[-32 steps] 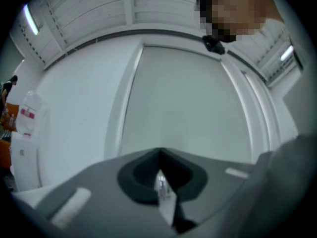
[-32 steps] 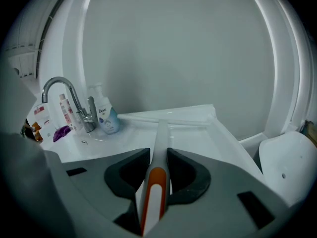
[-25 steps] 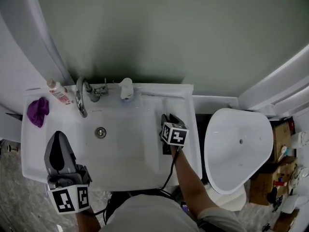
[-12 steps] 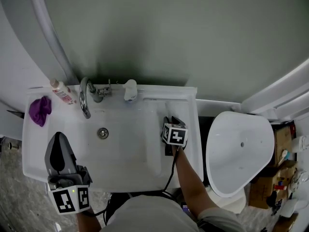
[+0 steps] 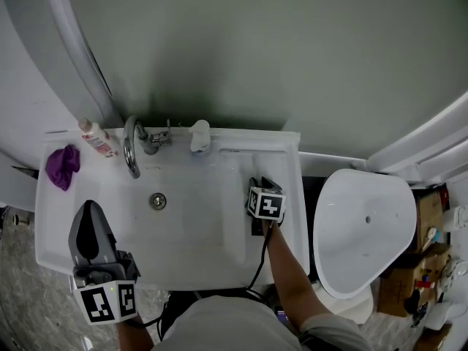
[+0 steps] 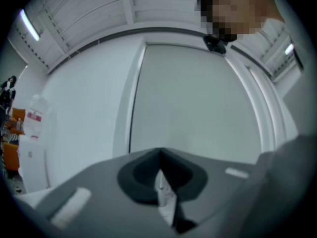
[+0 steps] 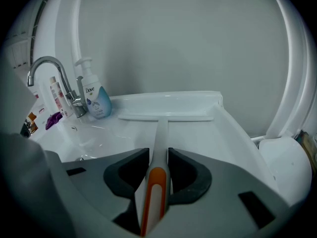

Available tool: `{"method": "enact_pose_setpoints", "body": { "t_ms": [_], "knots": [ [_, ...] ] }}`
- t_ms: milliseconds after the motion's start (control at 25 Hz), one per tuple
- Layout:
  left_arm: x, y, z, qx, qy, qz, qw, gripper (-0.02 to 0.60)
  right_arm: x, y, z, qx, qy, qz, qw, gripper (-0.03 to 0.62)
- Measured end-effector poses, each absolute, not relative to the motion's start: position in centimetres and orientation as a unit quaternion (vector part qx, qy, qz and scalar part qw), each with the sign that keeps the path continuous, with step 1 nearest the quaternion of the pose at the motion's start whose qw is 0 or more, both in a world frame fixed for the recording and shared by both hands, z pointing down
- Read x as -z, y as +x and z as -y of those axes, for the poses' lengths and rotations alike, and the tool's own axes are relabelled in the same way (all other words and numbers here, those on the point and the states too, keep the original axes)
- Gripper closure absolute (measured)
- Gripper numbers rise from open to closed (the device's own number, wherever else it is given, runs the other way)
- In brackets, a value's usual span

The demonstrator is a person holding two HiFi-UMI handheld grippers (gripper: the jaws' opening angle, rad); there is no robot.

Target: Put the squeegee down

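The squeegee (image 7: 159, 128) has a white stem and an orange-striped handle. It lies along the right side of the white sink (image 5: 58, 225), with its blade (image 7: 166, 116) flat on the far ledge. My right gripper (image 7: 158, 158) points down at it, and its dark pads lie on either side of the handle and still against it while the jaws are opening. In the head view this gripper (image 5: 257, 183) sits at the sink's right rim under its marker cube. My left gripper (image 5: 89, 208) hovers over the sink's near left corner, shut and empty; in its own view the left gripper (image 6: 159, 156) faces the wall.
A chrome faucet (image 5: 131, 148) and a white soap dispenser (image 5: 199, 134) stand at the sink's back. A pink-labelled bottle (image 5: 96, 139) and a purple cloth (image 5: 62, 167) lie at the back left. A white toilet (image 5: 365, 225) is right of the sink. Boxes clutter the floor at far right.
The head view has drifted slightly, so the sink sits a little further right in the picture. Both grippers stay where they were.
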State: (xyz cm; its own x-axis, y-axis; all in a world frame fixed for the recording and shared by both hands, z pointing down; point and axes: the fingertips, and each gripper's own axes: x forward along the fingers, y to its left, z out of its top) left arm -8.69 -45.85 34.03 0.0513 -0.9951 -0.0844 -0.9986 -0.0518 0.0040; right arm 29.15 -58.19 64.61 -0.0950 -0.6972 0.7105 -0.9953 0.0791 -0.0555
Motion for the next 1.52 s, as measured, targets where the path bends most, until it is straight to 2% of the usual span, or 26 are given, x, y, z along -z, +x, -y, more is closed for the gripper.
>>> {"method": "enact_pose_setpoints", "body": {
  "t_ms": [200,440,680,800,1200,1520],
  "knots": [
    [-33.7,-8.8,45.3,-0.033,-0.724,-0.688,0.032,0.577,-64.1,29.0,57.9,-0.272,0.62,0.693,0.249,0.436],
    [-33.2,-8.6,44.7,-0.035,-0.725,-0.687,0.038,0.577,-62.3,29.1,57.8,-0.245,0.63,0.7,0.231,0.419],
    [-32.7,-8.1,44.1,-0.042,-0.733,-0.678,0.043,0.577,-59.4,28.1,56.9,-0.211,0.624,0.721,0.216,0.497],
    [-32.2,-7.8,43.7,-0.046,-0.739,-0.671,0.046,0.577,-57.6,27.7,55.8,-0.196,0.628,0.726,0.199,0.587],
    [-31.1,-8.2,41.9,-0.058,-0.759,-0.646,0.054,0.577,-50.5,24.9,51.3,-0.15,0.624,0.757,0.123,0.594],
    [-30.3,-8.9,39.8,-0.066,-0.777,-0.623,0.06,0.577,-45.3,22.4,47.1,-0.099,0.624,0.769,0.095,0.594]
  ]
}}
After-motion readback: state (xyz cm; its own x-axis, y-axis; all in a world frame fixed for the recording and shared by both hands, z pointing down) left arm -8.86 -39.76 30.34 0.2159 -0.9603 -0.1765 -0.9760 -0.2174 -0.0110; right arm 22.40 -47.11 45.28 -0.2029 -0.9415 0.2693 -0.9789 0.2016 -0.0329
